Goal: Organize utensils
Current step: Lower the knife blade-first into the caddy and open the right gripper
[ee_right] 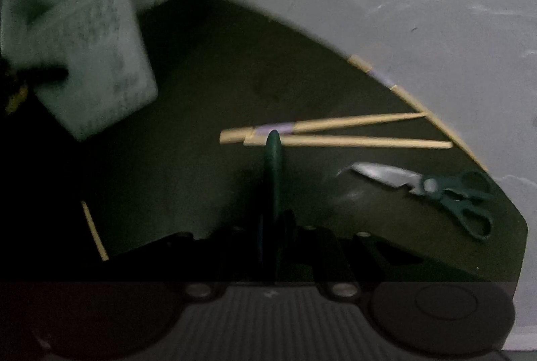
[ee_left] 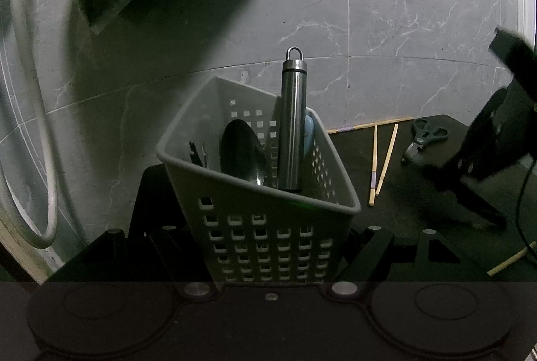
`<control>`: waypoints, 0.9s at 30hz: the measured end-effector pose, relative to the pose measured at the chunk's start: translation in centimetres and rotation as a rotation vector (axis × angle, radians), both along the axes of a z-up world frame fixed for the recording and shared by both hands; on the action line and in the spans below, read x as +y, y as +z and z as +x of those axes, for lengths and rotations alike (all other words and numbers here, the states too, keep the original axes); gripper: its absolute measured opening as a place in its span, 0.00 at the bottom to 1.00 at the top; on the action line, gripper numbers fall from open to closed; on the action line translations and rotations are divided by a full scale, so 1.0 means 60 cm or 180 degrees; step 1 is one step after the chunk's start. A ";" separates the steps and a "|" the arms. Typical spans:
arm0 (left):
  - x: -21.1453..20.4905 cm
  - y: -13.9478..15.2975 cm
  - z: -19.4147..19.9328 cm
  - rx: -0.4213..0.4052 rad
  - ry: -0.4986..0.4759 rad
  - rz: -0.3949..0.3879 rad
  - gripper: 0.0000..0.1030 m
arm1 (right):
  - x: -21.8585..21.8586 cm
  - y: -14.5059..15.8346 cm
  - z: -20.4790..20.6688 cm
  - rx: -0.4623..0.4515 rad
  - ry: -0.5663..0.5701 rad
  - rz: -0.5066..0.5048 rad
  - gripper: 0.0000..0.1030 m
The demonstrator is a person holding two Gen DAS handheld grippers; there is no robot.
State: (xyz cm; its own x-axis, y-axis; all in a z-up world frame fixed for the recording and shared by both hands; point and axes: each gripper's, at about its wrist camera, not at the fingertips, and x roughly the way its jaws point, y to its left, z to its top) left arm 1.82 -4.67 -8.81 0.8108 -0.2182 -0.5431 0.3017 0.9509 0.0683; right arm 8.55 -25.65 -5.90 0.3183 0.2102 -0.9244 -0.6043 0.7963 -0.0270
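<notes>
From the left wrist, the left tongs (ee_left: pixel 268 237) pinch the perforated grey basket (ee_left: pixel 261 226), likely steadying it for loading; inside stand a steel handle (ee_left: pixel 291 126) and spoon (ee_left: pixel 243 153), chopsticks (ee_left: pixel 382 159) at three o'clock. From the right wrist, the right tongs (ee_right: pixel 273 226) clamp a thin green tool (ee_right: pixel 273 159) above the dark counter (ee_right: pixel 201 75), scissors (ee_right: pixel 436 190) at four o'clock; no writing is readable.

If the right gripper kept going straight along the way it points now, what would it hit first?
Most likely the two chopsticks lying side by side on the dark mat. The right gripper is shut on a thin green utensil whose tip overlaps their banded ends in the right wrist view; blur leaves depth uncertain.
</notes>
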 end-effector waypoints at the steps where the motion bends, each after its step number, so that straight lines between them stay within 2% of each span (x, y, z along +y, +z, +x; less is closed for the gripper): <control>1: 0.001 0.000 -0.001 -0.0001 -0.0008 0.0000 0.76 | -0.008 0.019 -0.001 -0.0072 -0.0073 0.0121 0.11; 3: 0.002 0.000 0.000 -0.0001 -0.0013 -0.0011 0.76 | -0.029 0.057 0.007 -0.0251 -0.0271 0.0459 0.11; 6: 0.003 0.000 0.001 -0.0001 -0.0029 -0.0017 0.76 | -0.055 0.123 0.009 -0.0570 -0.0589 0.1169 0.11; 9: 0.004 0.001 0.002 -0.0008 -0.0041 -0.0018 0.76 | -0.057 0.182 -0.001 -0.1024 -0.0743 0.1712 0.11; 11: 0.004 0.000 0.003 -0.0013 -0.0045 -0.0020 0.76 | -0.047 0.209 -0.008 -0.1242 -0.0777 0.2111 0.11; 17: 0.006 -0.001 0.002 -0.0016 -0.0058 -0.0011 0.76 | 0.040 0.246 -0.045 -0.1624 -0.0495 0.2834 0.11; 21: 0.006 -0.002 0.002 -0.0020 -0.0058 -0.0017 0.76 | 0.111 0.222 -0.060 -0.1565 -0.0260 0.2784 0.11; 24: 0.007 -0.002 0.003 -0.0024 -0.0066 -0.0024 0.76 | 0.163 0.193 -0.072 -0.1583 -0.0039 0.2428 0.11; 27: 0.008 -0.003 0.004 -0.0026 -0.0072 -0.0037 0.76 | 0.195 0.167 -0.080 -0.1548 0.0047 0.2207 0.12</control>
